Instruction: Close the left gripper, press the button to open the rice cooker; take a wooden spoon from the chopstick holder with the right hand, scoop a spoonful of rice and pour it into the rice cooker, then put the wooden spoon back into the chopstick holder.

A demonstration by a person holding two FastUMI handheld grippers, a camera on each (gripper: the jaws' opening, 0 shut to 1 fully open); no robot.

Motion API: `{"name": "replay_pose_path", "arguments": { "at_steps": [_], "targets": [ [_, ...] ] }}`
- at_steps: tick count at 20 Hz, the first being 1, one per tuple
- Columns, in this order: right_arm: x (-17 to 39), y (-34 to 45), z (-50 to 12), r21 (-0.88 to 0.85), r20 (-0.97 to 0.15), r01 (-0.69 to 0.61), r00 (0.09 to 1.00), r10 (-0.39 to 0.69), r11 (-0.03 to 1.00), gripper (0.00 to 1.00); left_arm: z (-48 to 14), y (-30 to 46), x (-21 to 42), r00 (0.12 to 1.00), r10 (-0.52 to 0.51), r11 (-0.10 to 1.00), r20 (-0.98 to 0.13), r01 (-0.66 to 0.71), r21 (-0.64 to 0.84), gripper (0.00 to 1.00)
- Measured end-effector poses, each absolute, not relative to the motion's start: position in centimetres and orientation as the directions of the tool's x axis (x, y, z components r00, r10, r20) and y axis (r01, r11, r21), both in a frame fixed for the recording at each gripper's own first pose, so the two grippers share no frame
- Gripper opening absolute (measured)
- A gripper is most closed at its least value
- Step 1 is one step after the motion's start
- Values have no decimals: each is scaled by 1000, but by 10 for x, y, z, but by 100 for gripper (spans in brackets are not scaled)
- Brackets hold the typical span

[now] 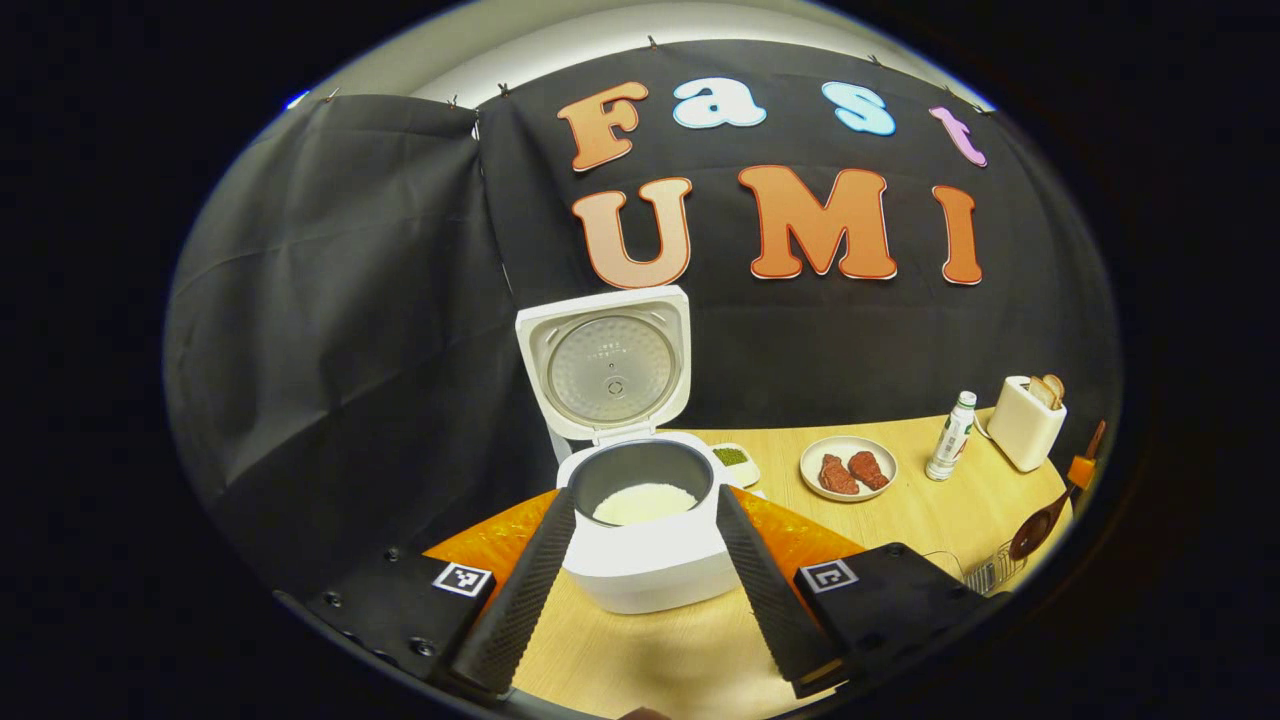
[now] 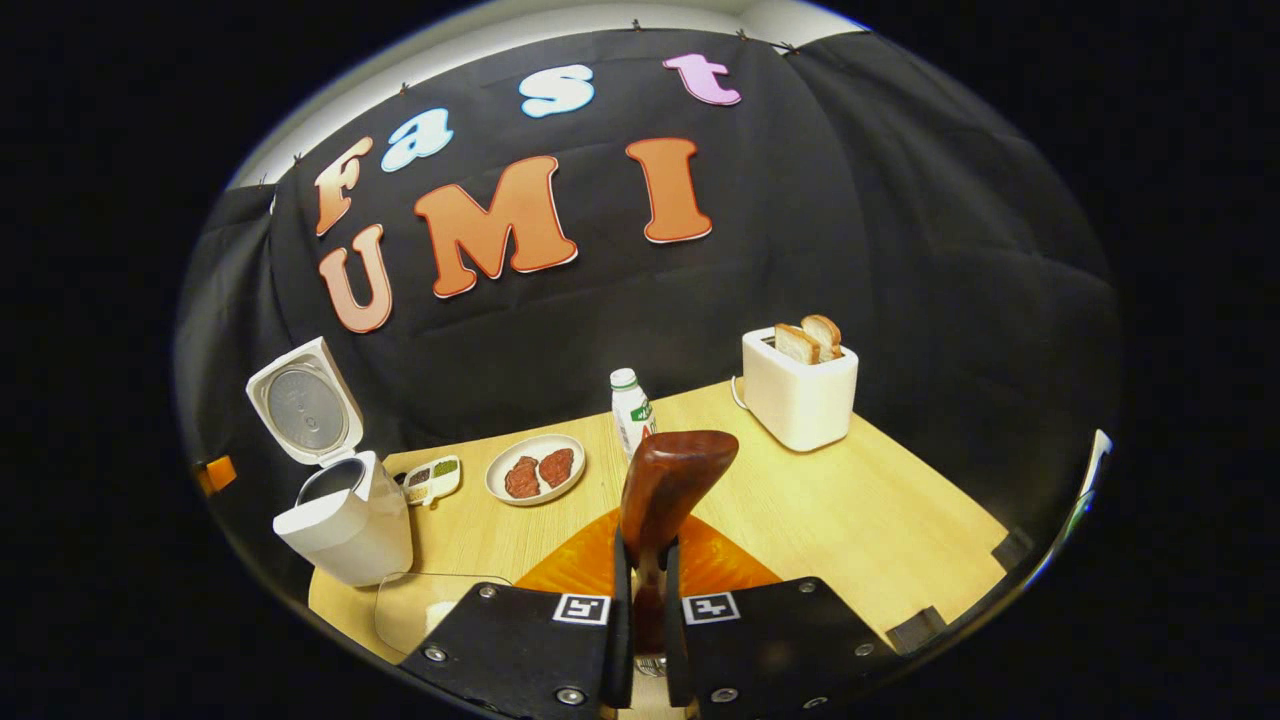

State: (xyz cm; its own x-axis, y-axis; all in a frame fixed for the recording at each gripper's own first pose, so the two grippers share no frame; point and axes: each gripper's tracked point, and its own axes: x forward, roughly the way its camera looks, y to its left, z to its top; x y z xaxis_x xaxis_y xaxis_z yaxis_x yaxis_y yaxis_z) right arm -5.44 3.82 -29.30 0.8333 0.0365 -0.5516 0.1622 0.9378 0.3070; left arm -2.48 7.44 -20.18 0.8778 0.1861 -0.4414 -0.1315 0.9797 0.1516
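A: Where did the rice cooker stand?
B: On the tabletop, lid up, white rice inside, framed by the wide-spread left gripper, which held nothing.
A: And the right gripper?
B: Clamped on the wooden spoon, bowl upward; whether it carried rice, I couldn't tell.

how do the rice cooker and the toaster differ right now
The rice cooker stands with its lid raised upright, baring a grey inner pot with white rice; the toaster has no lid and holds two bread slices poking from its top. The rice cooker sits on the orange mat; the toaster stands on bare table by the wall. Both are white.
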Motion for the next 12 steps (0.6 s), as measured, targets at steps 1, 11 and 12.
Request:
{"name": "replay_pose_path", "arguments": {
  "at_steps": [1, 11, 12],
  "targets": [
    [-57, 37, -298, 308, -557, 170, 830, 33, 936, 12, -201, 74, -25, 877, 187, 979, -442, -131, 155, 93],
    [-70, 37, -352, 406, -606, 235, 793, 68, 883, 12, -195, 70, -22, 876, 200, 974, -439, -129, 187, 96],
    [-71, 37, -355, 419, -607, 236, 791, 77, 877, 12, -194, 70, -20, 877, 201, 973, -436, -130, 189, 96]
  ]
}}
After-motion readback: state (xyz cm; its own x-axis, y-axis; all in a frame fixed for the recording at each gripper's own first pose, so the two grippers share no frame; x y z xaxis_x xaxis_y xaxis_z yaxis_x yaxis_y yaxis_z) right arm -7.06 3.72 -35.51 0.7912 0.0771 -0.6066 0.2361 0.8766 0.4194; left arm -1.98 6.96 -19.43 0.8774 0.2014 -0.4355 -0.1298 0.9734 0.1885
